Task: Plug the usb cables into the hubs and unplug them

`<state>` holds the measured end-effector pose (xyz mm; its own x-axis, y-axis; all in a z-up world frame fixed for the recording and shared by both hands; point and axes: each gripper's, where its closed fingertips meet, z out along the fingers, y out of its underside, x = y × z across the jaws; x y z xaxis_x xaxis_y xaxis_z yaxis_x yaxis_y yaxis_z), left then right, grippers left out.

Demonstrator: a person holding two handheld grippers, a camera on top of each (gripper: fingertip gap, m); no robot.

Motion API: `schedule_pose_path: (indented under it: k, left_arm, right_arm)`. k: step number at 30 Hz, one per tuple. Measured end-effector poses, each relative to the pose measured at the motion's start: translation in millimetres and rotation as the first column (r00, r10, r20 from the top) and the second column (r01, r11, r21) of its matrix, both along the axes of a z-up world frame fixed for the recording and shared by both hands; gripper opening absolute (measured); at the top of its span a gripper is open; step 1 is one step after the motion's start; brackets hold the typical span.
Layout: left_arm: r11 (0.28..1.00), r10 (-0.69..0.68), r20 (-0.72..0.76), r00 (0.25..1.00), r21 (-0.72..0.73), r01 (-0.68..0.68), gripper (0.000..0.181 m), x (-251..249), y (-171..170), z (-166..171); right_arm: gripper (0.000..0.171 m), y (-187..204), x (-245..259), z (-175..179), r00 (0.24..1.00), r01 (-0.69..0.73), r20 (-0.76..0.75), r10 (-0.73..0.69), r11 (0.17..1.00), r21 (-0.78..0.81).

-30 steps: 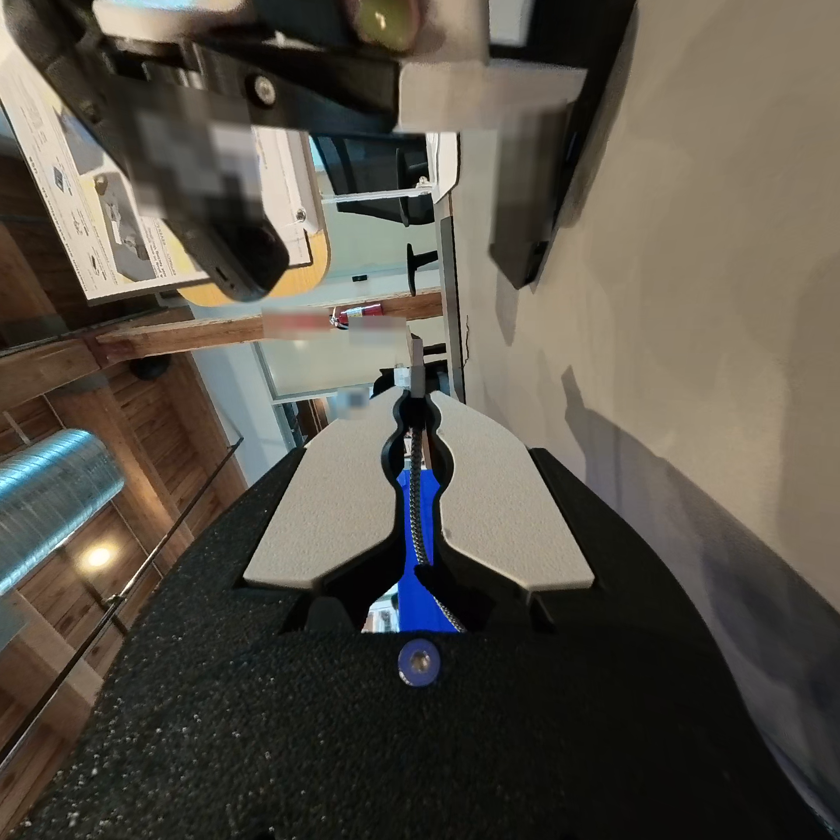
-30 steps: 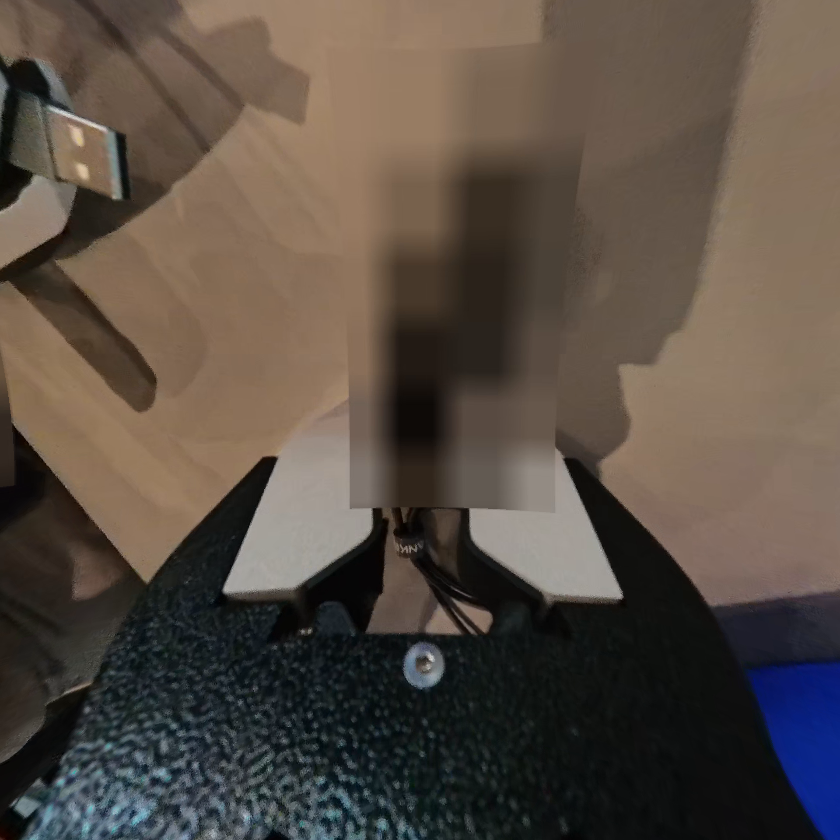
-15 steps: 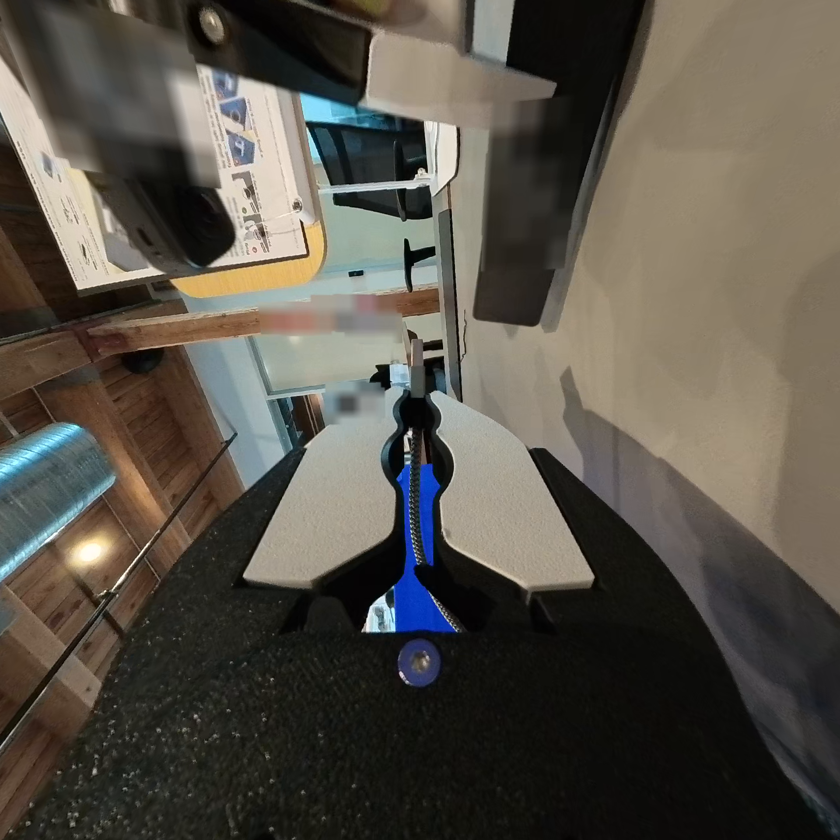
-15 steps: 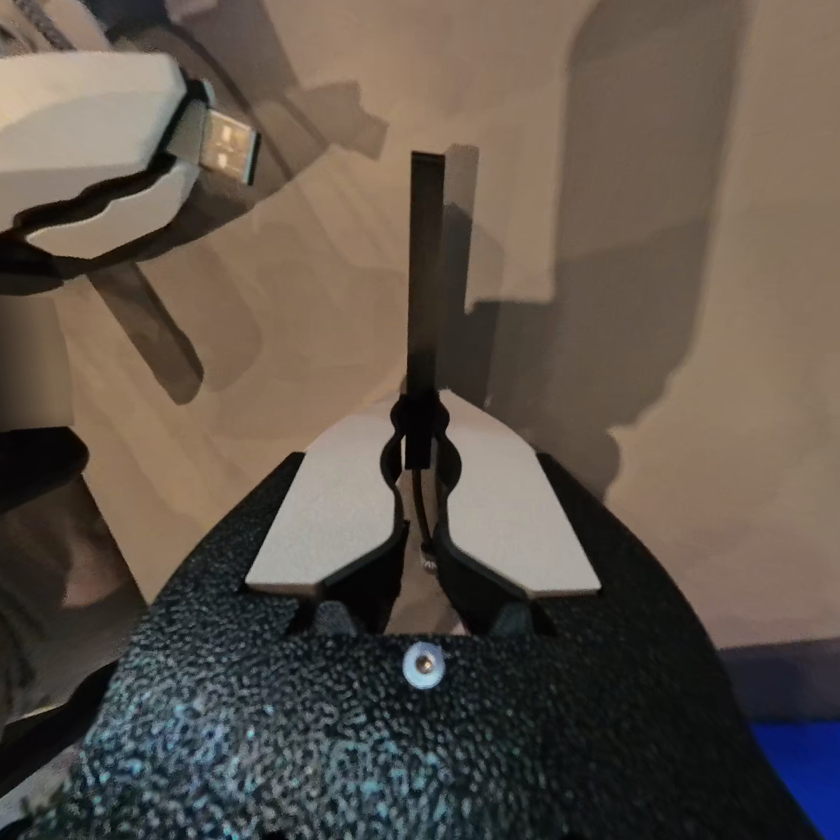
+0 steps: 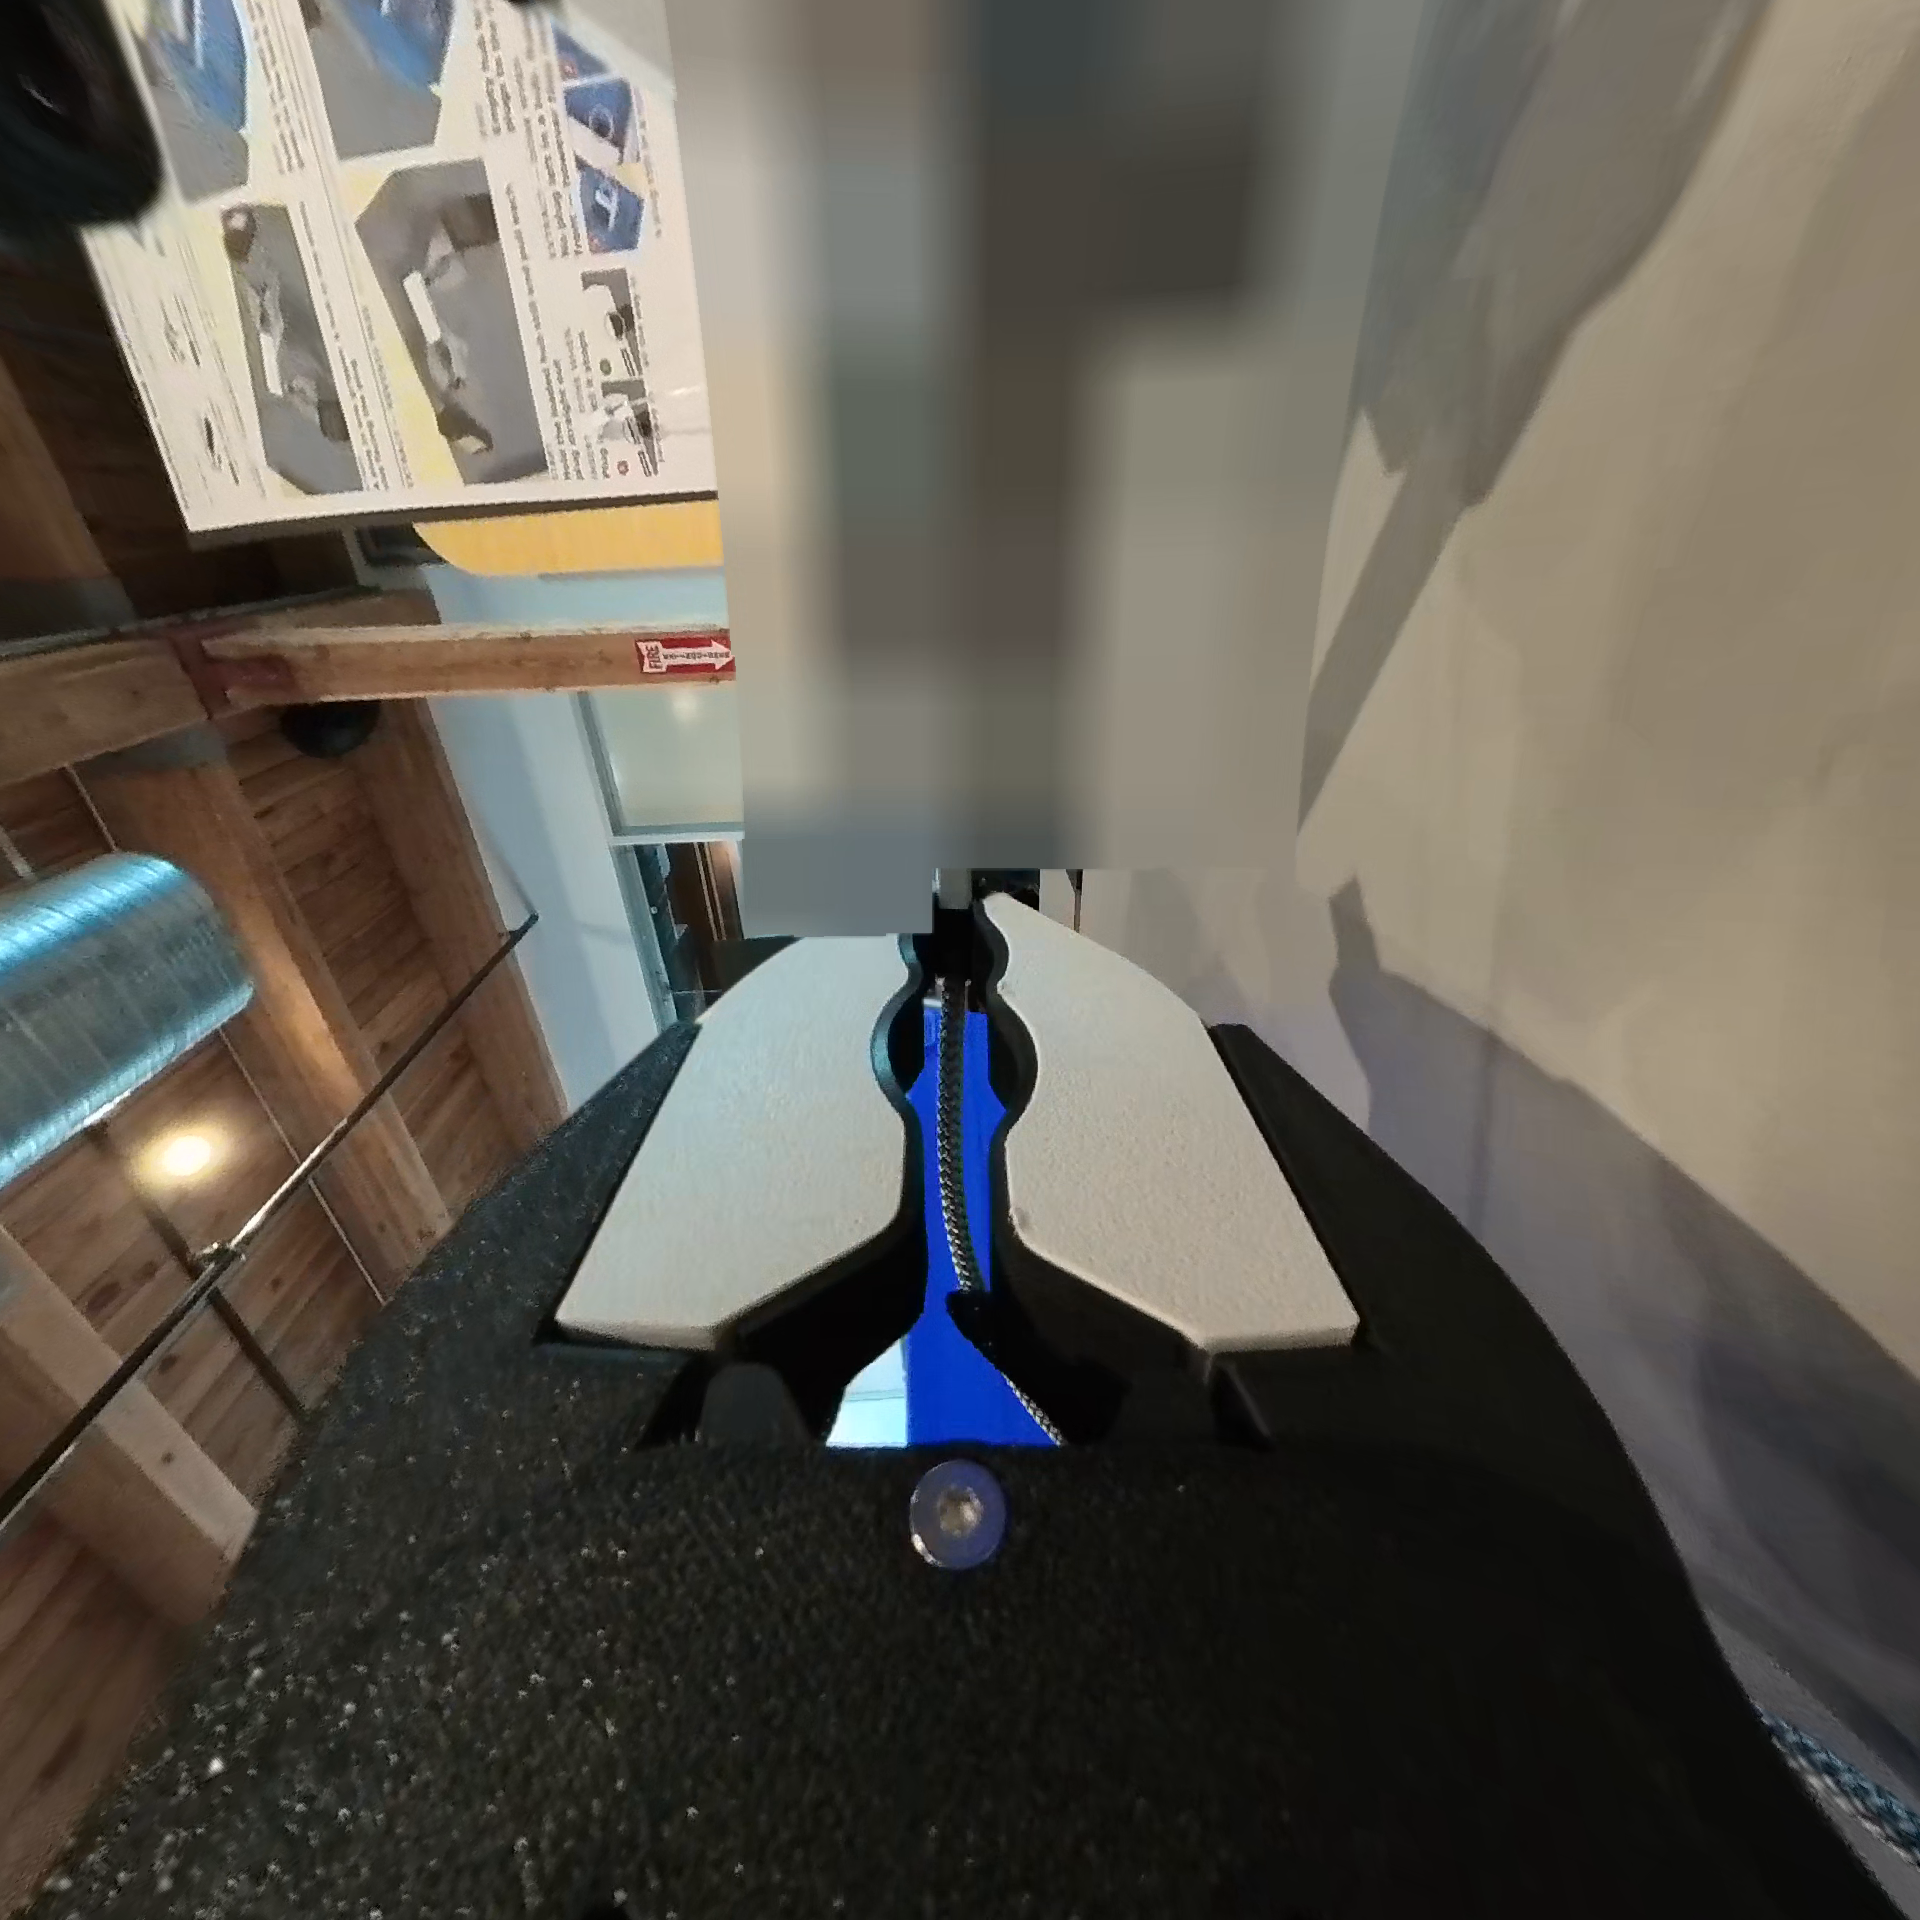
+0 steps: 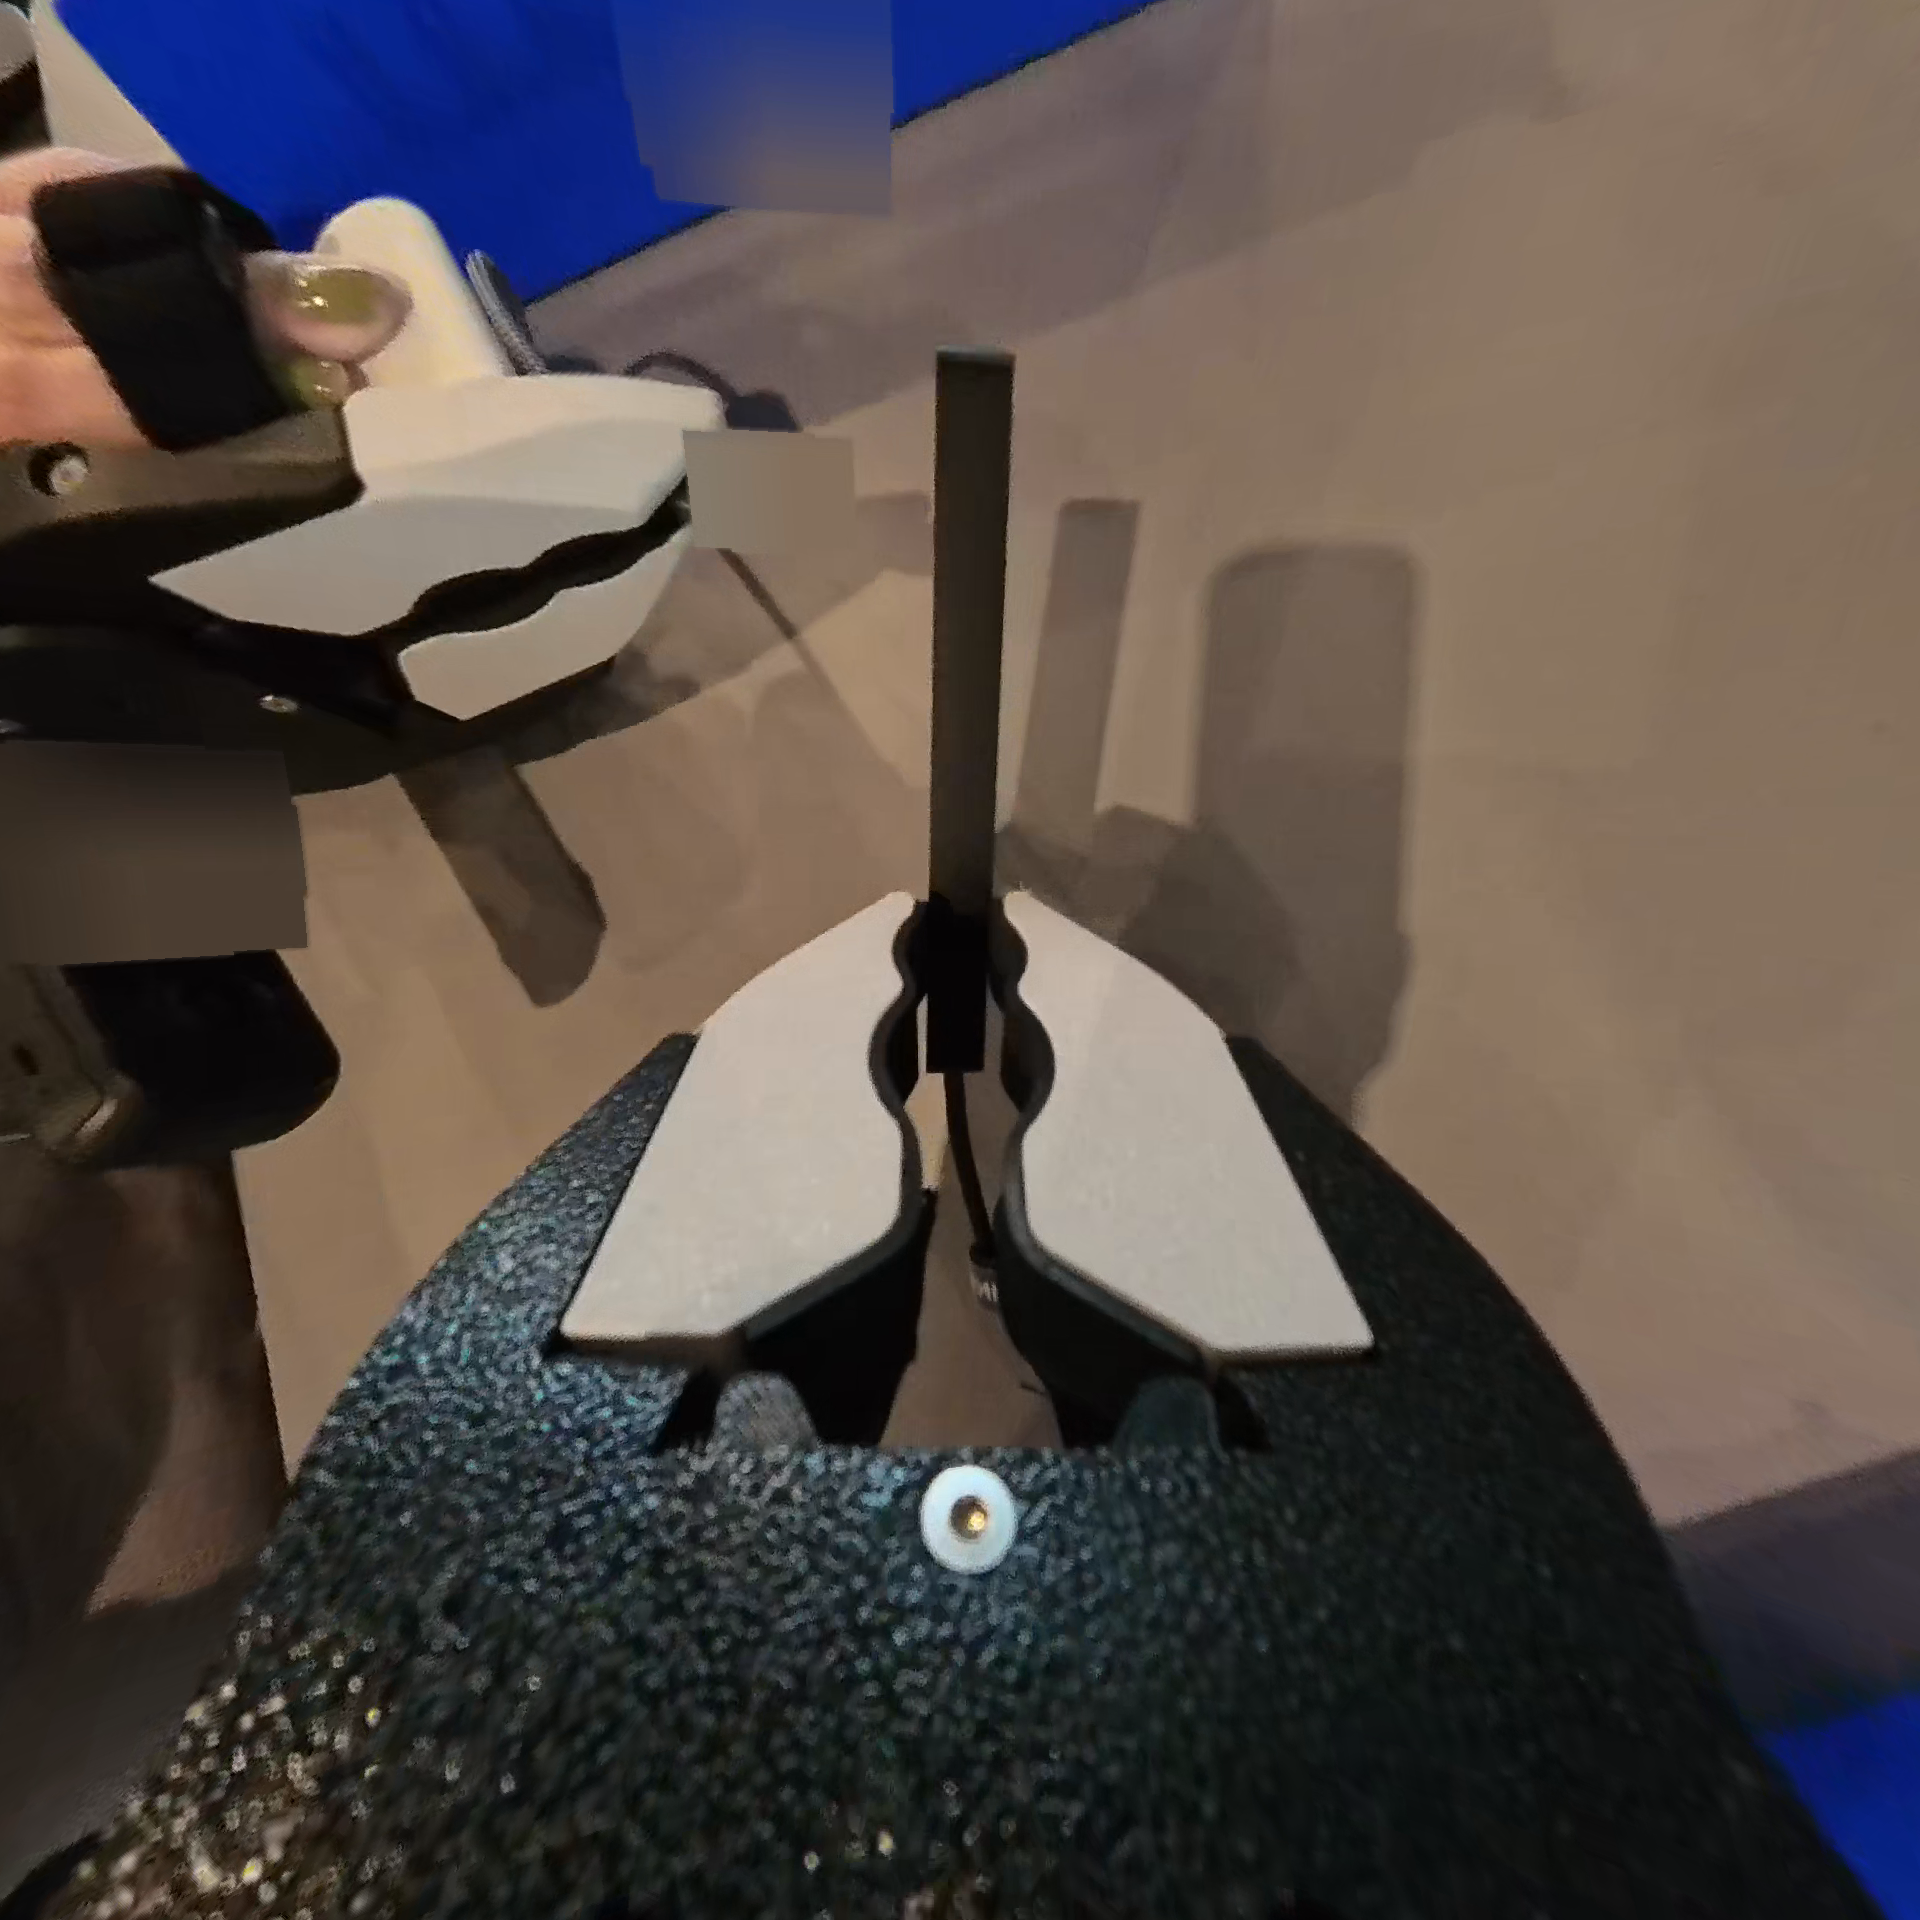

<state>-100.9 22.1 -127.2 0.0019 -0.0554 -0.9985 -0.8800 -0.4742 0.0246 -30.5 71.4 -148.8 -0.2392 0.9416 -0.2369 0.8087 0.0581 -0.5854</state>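
The right gripper (image 6: 961, 935) has its grey fingers pinched on the base of a slim black rectangular USB hub (image 6: 971, 634), which stands edge-on above the beige tabletop (image 6: 1558, 727). The left gripper (image 5: 956, 925) is clamped on a braided black-and-silver USB cable (image 5: 951, 1122); its plug end, just left of the hub, is hidden by a blur patch.

In the right wrist view, the left gripper (image 6: 665, 540) now sits farther in from nine o'clock, its tips close beside the hub (image 6: 972, 623), nearer than half a second ago. A blue surface (image 6: 416, 135) now fills twelve o'clock. In the left wrist view, a blurred patch now hides everything just ahead of the tips.
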Motion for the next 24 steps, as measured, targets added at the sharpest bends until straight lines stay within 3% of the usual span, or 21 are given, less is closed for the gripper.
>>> schedule_pose_path:
  k: [19,24]
  left_arm:
    - [1.000,-0.001,0.004,1.000,0.025,0.001,0.006,0,-1,4]
    - [0.996,-0.033,0.091,0.995,0.089,0.025,0.006,4,-2,13]
  right_arm:
    - [0.010,0,7,-1,1.000,0.007,0.001,-0.007,0.999,-0.053]
    - [0.010,-3,6,-3,1.000,-0.002,0.001,0.002,0.999,-0.051]
